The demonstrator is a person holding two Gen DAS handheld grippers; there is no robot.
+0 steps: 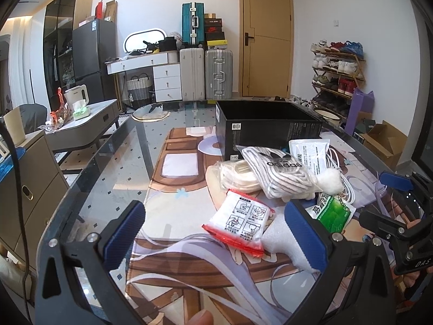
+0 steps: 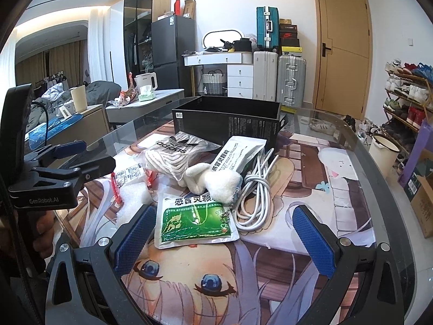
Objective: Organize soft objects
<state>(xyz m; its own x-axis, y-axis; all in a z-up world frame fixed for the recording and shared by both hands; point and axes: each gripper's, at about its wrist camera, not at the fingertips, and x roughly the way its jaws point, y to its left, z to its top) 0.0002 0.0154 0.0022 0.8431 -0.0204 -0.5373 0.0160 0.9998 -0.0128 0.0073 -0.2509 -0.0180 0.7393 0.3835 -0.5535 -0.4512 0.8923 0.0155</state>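
A pile of soft items lies on the printed mat before an open black box (image 1: 270, 124) (image 2: 227, 122). It holds a bagged pair of Adidas socks (image 1: 281, 173) (image 2: 176, 151), a white plush keychain (image 1: 330, 181) (image 2: 216, 181), a red-edged white packet (image 1: 239, 224) (image 2: 128, 176), a green medicine packet (image 1: 331, 211) (image 2: 194, 216), a white pouch (image 2: 238, 154), a white cable (image 2: 257, 189) and white foam (image 1: 281, 235). My left gripper (image 1: 219, 235) is open with the red-edged packet and foam between its fingers. My right gripper (image 2: 224, 241) is open around the green packet.
The glass table (image 2: 379, 162) carries the anime mat (image 2: 216, 279). Beyond it are a side table with a kettle (image 1: 81, 124), suitcases (image 1: 208, 73), a door, a shoe rack (image 1: 338, 75) and cardboard boxes on the floor at right.
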